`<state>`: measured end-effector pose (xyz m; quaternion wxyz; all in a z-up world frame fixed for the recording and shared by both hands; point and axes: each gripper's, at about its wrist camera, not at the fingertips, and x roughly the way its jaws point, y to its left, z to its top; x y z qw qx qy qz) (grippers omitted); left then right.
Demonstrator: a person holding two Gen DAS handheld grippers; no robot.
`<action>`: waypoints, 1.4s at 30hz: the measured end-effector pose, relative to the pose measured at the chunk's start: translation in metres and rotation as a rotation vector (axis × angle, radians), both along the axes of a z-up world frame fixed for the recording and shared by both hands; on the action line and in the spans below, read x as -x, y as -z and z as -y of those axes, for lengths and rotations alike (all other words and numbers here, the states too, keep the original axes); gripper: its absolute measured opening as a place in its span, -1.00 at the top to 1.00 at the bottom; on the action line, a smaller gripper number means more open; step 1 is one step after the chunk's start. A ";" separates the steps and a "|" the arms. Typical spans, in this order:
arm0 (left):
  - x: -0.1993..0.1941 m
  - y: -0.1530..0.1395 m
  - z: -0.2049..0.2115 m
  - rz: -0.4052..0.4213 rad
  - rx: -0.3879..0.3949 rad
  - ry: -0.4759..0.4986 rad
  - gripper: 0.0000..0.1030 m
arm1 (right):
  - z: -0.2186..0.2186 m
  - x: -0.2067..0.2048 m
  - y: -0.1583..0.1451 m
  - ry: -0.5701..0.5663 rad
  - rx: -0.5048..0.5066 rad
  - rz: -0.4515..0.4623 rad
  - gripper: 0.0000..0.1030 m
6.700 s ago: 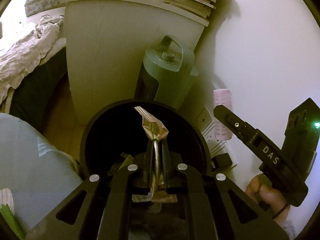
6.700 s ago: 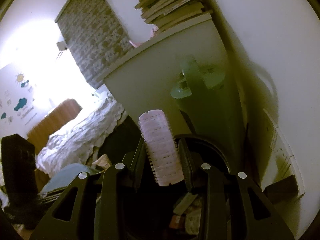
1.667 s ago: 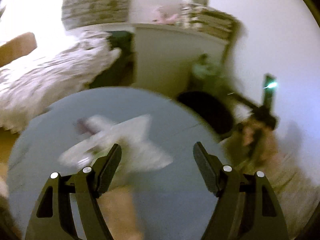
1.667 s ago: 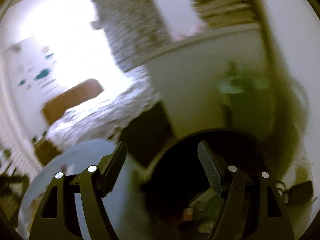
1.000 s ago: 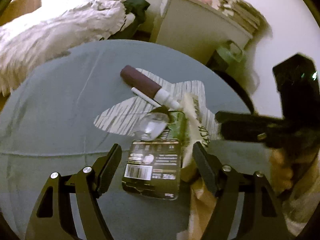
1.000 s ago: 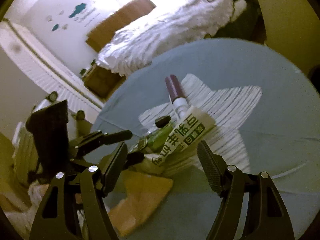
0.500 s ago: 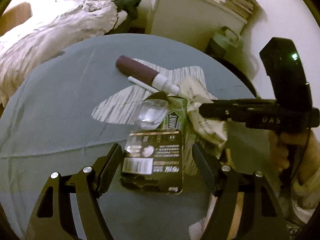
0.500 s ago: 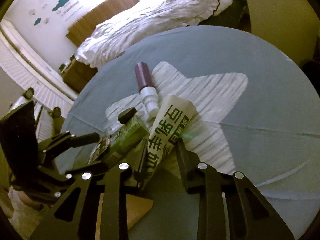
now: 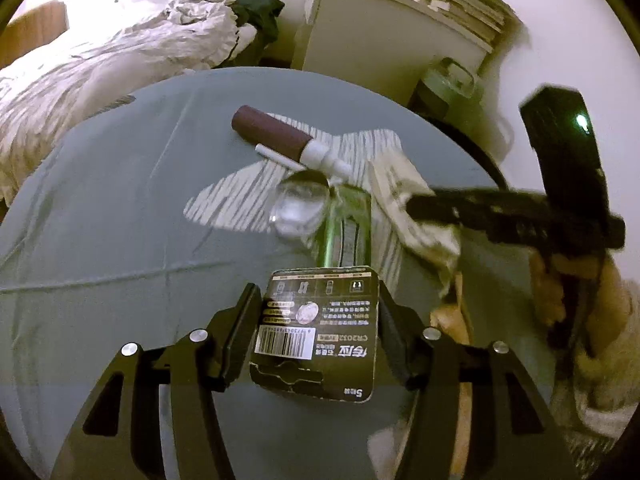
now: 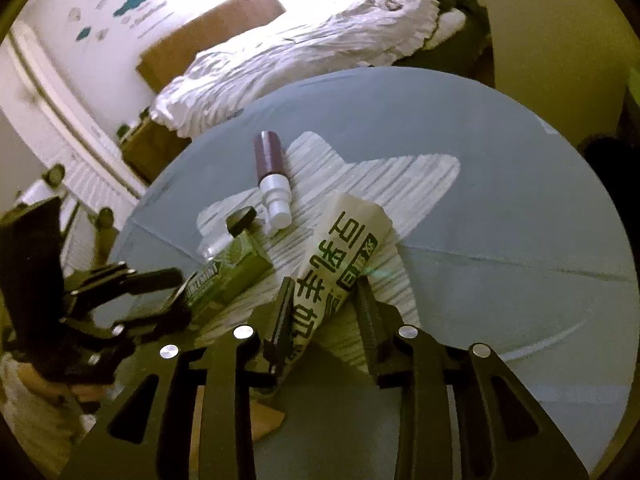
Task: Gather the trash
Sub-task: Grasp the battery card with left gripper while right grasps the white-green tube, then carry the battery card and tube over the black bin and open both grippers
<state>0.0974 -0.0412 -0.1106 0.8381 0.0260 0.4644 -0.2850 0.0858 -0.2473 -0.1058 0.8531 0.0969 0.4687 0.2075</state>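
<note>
Left tongs: your left tongs (image 9: pixel 316 312) are closing on the black battery card (image 9: pixel 318 332). The card sits between the two fingers, and both fingers look like they touch its side edges.
Right tongs: your right tongs (image 10: pixel 326 308) are opening a little. The white paper bag (image 10: pixel 340 248) is still between the fingers and looks pinched there.
Battery card: it is black with a barcode and small white print. It is at the near edge of the bench (image 9: pixel 100 200), right in front of the left camera.
Paper bag: it is white with big green letters. Its far end lies on the star-shaped mat (image 10: pixel 400 184), and its near end is in your right tongs.
Gum pack: the green gum pack (image 10: pixel 228 276) lies on the mat, just beside the paper bag and near the tips of the left tongs.
Bottle: the dark purple bottle (image 10: pixel 272 172) with a white neck lies on its side on the mat, farther away than the gum pack.
Clear cup: a small clear plastic thing (image 9: pixel 300 210) sits between the bottle and the gum pack. You cannot tell just what it is.
Bench: it is round and has a grey-blue cloth on it.
Behind: a bed (image 10: pixel 300 52) with a crumpled white blanket is past the bench.
</note>
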 end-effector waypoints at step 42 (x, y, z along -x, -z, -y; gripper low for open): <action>-0.081 -0.077 0.315 0.145 0.253 0.170 0.00 | 0.328 0.004 -0.031 0.676 0.081 0.552 0.48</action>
